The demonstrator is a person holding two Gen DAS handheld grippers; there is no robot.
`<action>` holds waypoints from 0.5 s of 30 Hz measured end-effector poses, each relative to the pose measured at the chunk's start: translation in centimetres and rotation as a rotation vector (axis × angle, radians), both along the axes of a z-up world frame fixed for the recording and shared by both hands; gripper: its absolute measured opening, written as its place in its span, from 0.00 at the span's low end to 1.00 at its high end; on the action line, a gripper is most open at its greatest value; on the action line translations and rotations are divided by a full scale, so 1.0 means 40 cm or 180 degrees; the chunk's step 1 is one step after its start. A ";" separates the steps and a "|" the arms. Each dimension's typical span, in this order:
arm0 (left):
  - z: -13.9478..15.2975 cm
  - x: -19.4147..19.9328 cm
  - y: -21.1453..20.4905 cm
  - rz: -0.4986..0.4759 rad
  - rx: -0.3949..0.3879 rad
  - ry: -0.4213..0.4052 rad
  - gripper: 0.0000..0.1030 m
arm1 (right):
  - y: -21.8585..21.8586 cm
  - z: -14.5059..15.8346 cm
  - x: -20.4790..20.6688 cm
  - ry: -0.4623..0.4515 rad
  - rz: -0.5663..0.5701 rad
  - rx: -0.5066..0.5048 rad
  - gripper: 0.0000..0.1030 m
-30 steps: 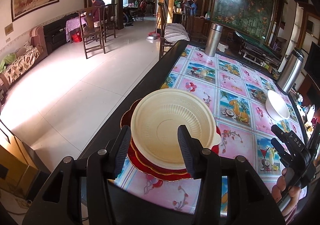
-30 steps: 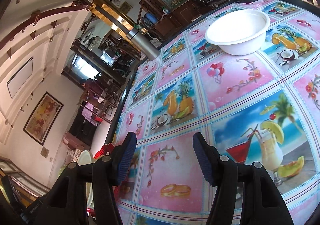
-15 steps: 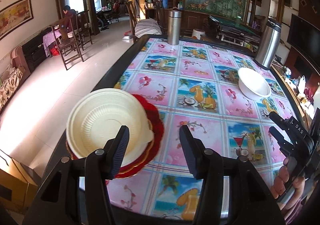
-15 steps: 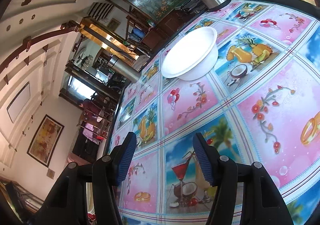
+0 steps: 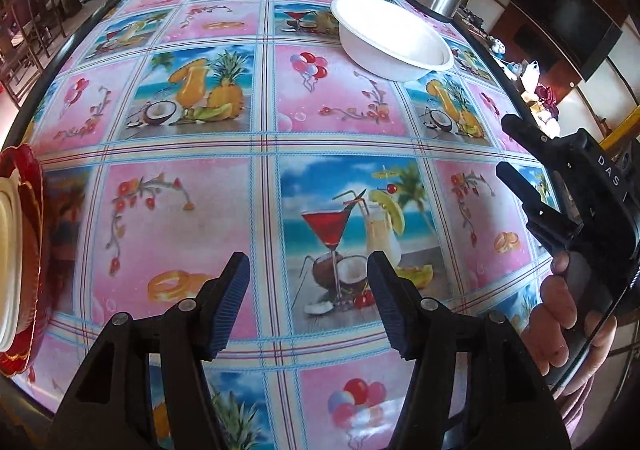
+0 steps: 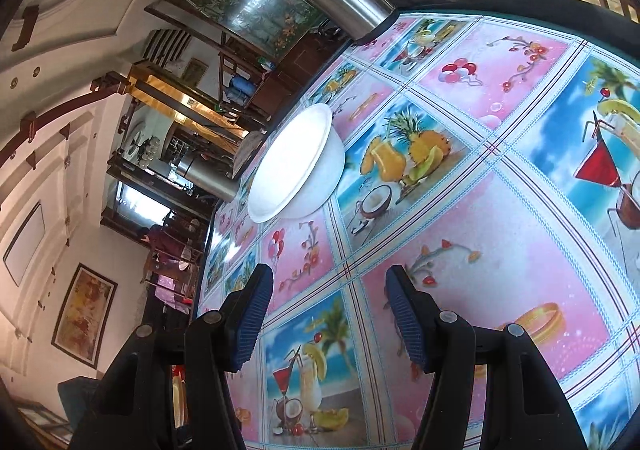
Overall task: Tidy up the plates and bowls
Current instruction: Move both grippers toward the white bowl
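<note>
The left gripper (image 5: pixel 308 298) had just been opening; its blue ribbed fingers (image 5: pixel 230 302) stood spread with nothing between them, above the fruit-print cloth of the bench (image 5: pixel 180 209). The right gripper (image 6: pixel 326 314) hung likewise spread and empty. A round white plastic bowl (image 5: pixel 394 37) sat well ahead. Far left lay a cream ribbed bowl (image 5: pixel 8 262) on red scalloped plates (image 5: pixel 30 185).

One legible marking: "DAS" in white letters on the right gripper (image 5: pixel 520 153) body, at three o'clock.
</note>
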State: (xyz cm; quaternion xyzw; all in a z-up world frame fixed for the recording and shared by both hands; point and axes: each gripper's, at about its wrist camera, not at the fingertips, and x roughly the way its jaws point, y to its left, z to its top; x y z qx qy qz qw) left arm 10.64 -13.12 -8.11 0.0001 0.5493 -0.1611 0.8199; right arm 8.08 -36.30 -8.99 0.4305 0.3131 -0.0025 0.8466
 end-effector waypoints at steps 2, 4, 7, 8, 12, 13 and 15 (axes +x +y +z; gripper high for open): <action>0.008 0.032 -0.006 0.0009 -0.0046 0.0040 0.58 | -0.020 0.009 0.017 0.0018 -0.0048 -0.0004 0.60; 0.019 0.071 -0.008 0.0056 -0.0062 0.0052 0.58 | -0.038 0.027 0.049 0.0032 -0.0063 -0.0025 0.62; 0.044 0.131 -0.004 0.0162 -0.0098 0.0044 0.58 | -0.054 0.053 0.111 0.0035 -0.0066 -0.0025 0.63; 0.056 0.151 -0.004 0.0213 -0.0103 0.0012 0.58 | -0.060 0.060 0.134 0.0031 -0.0091 0.0006 0.63; 0.098 0.241 -0.011 0.0396 -0.0154 -0.0191 0.58 | -0.082 0.059 0.217 0.0007 -0.0286 0.0274 0.63; 0.105 0.259 -0.018 0.0445 -0.0170 -0.0234 0.59 | -0.084 0.055 0.230 0.0006 -0.0344 0.0324 0.63; 0.105 0.298 -0.034 0.0490 -0.0235 -0.0273 0.63 | -0.090 0.043 0.251 0.0001 -0.0488 0.0357 0.63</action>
